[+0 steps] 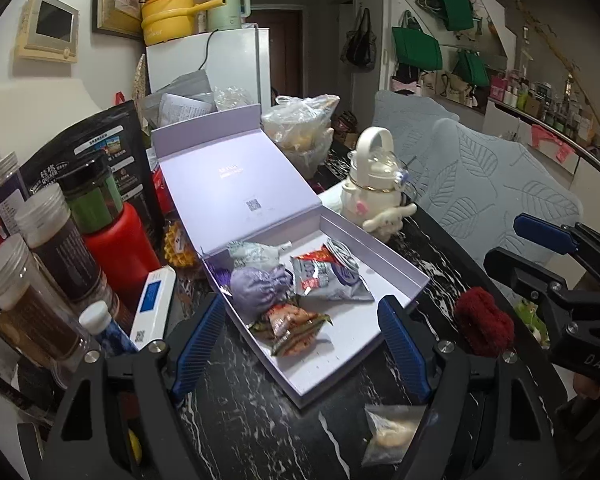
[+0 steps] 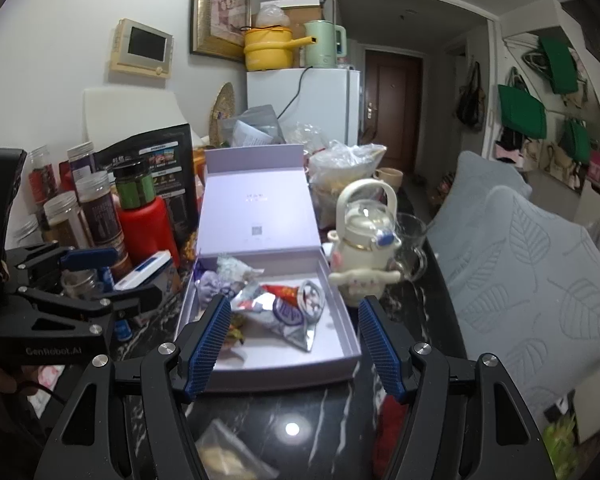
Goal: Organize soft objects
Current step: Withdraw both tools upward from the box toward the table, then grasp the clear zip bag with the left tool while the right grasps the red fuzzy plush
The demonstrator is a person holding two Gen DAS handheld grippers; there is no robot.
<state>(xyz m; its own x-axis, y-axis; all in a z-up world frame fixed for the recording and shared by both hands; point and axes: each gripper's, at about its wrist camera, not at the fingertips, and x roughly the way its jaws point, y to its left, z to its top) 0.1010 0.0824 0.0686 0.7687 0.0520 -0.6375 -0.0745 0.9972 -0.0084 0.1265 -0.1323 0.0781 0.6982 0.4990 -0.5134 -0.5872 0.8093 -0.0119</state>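
Note:
An open lilac box (image 1: 396,268) (image 2: 340,320) lies on the black marble table. In it lie a lilac pouch (image 1: 260,286), a grey-blue snack bag (image 1: 328,280) (image 2: 280,312), an orange snack packet (image 1: 296,328) and a pale wrapped item (image 1: 252,252). A dark red knitted piece (image 1: 484,320) (image 2: 388,436) lies on the table right of the box. A clear bag with pale contents (image 1: 392,432) (image 2: 224,456) lies in front of the box. My left gripper (image 1: 304,348) is open and empty over the box's near end. My right gripper (image 2: 296,348) is open and empty before the box.
Jars (image 1: 60,248), a red bottle (image 1: 116,244) and a white device (image 1: 154,304) crowd the left. A cream kettle with a plush toy (image 1: 376,196) (image 2: 364,248) and a glass mug (image 2: 412,248) stand right of the box. Grey cushions (image 2: 520,280) line the right edge.

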